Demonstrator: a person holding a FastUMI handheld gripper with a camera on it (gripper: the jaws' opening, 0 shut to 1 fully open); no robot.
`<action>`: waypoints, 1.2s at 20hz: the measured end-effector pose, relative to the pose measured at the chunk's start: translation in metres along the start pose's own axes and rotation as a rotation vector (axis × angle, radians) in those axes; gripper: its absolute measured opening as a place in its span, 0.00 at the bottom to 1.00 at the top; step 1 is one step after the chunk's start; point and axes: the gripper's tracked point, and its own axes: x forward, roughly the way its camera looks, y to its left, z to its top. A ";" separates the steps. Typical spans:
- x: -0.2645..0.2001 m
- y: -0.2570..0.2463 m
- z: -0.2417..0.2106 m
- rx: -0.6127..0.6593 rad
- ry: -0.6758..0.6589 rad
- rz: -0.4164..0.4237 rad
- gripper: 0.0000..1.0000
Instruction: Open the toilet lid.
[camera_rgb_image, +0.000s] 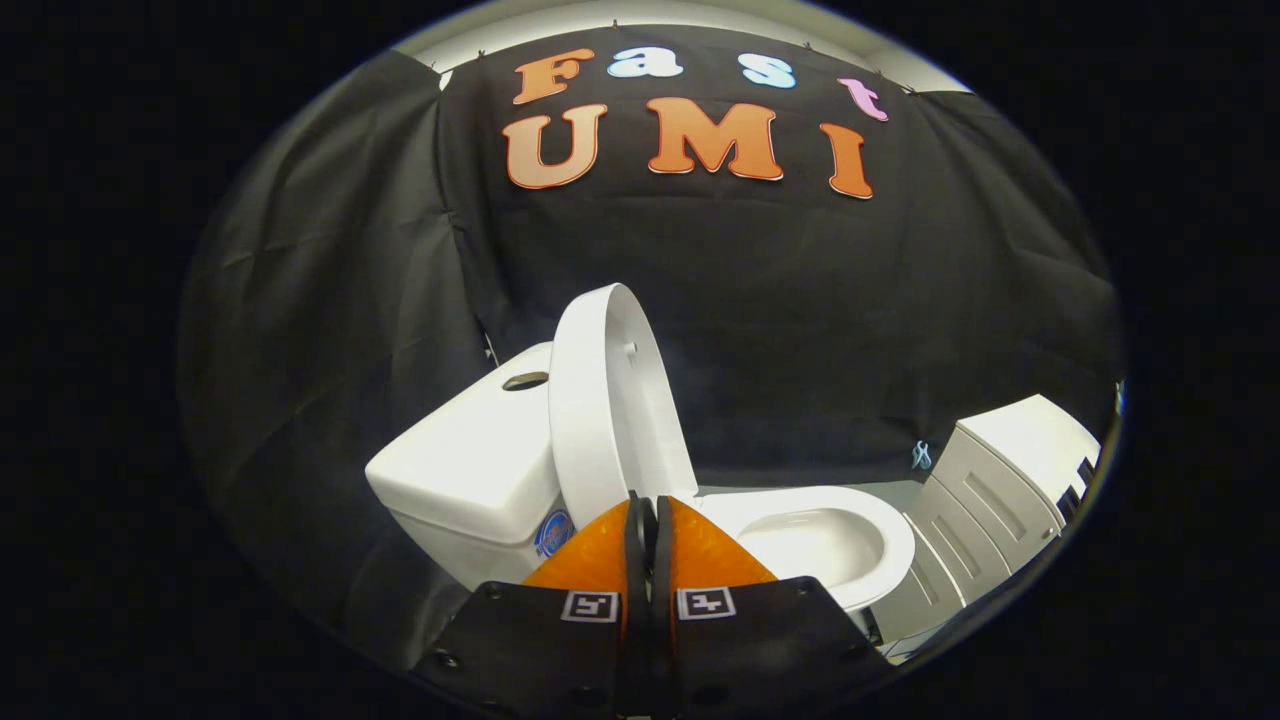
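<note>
A white toilet stands just beyond my fingers. Its lid (605, 400) is raised upright and leans back against the white tank (470, 470). The open seat and bowl (820, 540) lie to the right of the lid. My gripper (648, 510) is shut, its two orange fingers (600, 555) pressed together with nothing between them. The fingertips sit in front of the lower edge of the lid; whether they touch it I cannot tell.
A white cabinet (1000, 480) with panelled doors stands to the right of the bowl, close to it. Black cloth walls close in behind and to the left of the tank. A round flush button (525, 380) sits on the tank top.
</note>
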 end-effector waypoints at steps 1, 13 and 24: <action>0.000 0.003 -0.001 0.000 0.000 0.004 0.08; -0.011 -0.013 0.034 -0.022 -0.091 0.041 0.56; -0.037 -0.143 0.125 0.097 -0.224 -0.040 1.00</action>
